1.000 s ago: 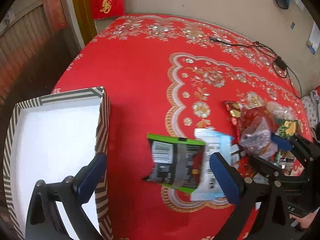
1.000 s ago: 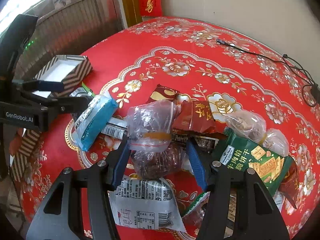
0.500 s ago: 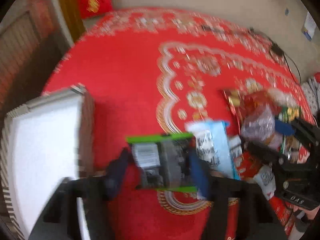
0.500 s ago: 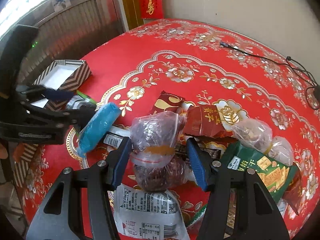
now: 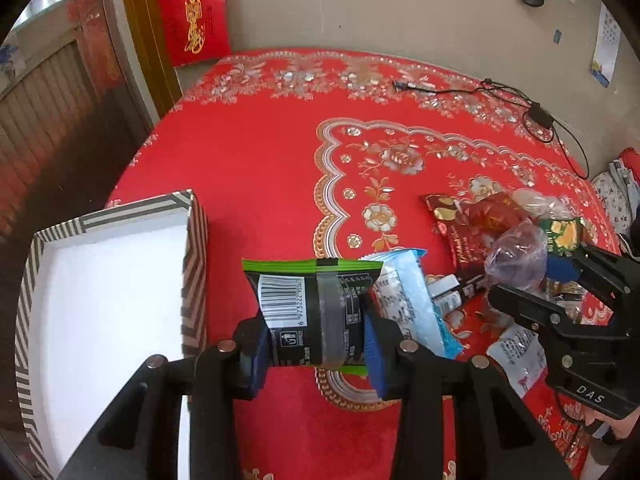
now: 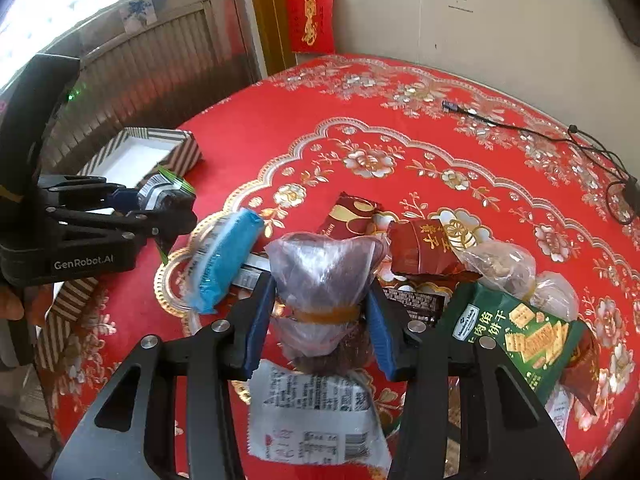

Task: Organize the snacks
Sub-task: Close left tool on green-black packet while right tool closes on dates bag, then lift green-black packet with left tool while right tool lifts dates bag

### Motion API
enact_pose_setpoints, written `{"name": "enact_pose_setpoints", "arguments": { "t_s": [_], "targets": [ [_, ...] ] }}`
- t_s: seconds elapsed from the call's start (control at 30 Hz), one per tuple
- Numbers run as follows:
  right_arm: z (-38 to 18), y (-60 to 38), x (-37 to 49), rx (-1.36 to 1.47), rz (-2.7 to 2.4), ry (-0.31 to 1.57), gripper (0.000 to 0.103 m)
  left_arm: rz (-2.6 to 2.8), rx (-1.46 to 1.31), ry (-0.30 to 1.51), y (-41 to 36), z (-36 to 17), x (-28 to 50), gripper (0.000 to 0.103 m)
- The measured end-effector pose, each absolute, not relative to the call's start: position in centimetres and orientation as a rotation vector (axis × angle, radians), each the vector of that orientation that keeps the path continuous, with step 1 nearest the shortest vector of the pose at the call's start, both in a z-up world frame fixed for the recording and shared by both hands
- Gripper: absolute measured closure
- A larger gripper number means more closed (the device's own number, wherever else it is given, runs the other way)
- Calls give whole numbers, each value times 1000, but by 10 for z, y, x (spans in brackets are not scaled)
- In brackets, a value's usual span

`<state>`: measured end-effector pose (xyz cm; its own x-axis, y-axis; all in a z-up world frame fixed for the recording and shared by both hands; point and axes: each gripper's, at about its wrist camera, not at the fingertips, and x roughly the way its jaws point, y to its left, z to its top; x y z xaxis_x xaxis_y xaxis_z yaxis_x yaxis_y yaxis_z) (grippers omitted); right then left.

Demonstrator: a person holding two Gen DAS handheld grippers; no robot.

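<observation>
My left gripper (image 5: 316,344) has its jaws closing, and the blue pads press both sides of a black packet with green edges (image 5: 316,312). The packet hangs just right of the striped box (image 5: 194,280), whose white inside is bare. In the right wrist view the same left gripper (image 6: 176,208) holds that packet (image 6: 160,192) near the box (image 6: 176,134). My right gripper (image 6: 320,320) is also closing. Its pads pinch a clear bag of dark snacks (image 6: 320,280) at its orange band, above the snack pile. The left wrist view shows the right gripper (image 5: 528,280) at the far right.
A blue packet (image 6: 224,264) lies left of the pile. There are red packets (image 6: 424,248), a green cracker bag (image 6: 516,340), a white packet (image 6: 316,412) and other clear bags. A black cable (image 6: 580,140) runs along the far right of the red flowered tablecloth (image 5: 260,160).
My left gripper went from wide open to closed on the black-and-green packet and lifted it slightly. The right gripper's jaws narrowed onto the clear bag.
</observation>
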<state>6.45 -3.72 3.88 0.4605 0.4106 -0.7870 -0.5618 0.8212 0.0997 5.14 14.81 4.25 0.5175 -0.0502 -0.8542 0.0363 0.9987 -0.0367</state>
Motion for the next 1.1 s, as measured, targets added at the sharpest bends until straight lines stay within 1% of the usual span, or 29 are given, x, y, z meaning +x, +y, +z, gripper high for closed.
{"name": "enact_pose_setpoints", "arguments": {
  "t_s": [0.07,0.6,0.7,0.73,0.77,0.93,1.0,1.03,1.1],
  "targets": [
    [43,-38,61,-173,604,904,64,-59,-22,1024,149,43,49,61],
    [37,-31,63,-201,598,901,64,-60,-64,1034,149,37,42,61],
    [36,-34,59,-198,609,927,57,-62,-65,1033,148,37,41,61],
    [35,-34,58,-203,606,926,50,-62,-67,1033,148,37,41,61],
    [33,-34,58,-206,600,929,45,-62,-69,1033,148,37,42,61],
    [23,-27,61,-225,609,956,45,-65,-72,1039,147,36,42,61],
    [20,-29,63,-205,617,969,49,-65,-76,1039,148,36,42,61],
    [18,-30,64,-210,615,970,54,-63,-80,1039,149,36,42,61],
    [18,-32,64,-204,625,972,55,-61,-86,1040,149,35,42,61]
  ]
}}
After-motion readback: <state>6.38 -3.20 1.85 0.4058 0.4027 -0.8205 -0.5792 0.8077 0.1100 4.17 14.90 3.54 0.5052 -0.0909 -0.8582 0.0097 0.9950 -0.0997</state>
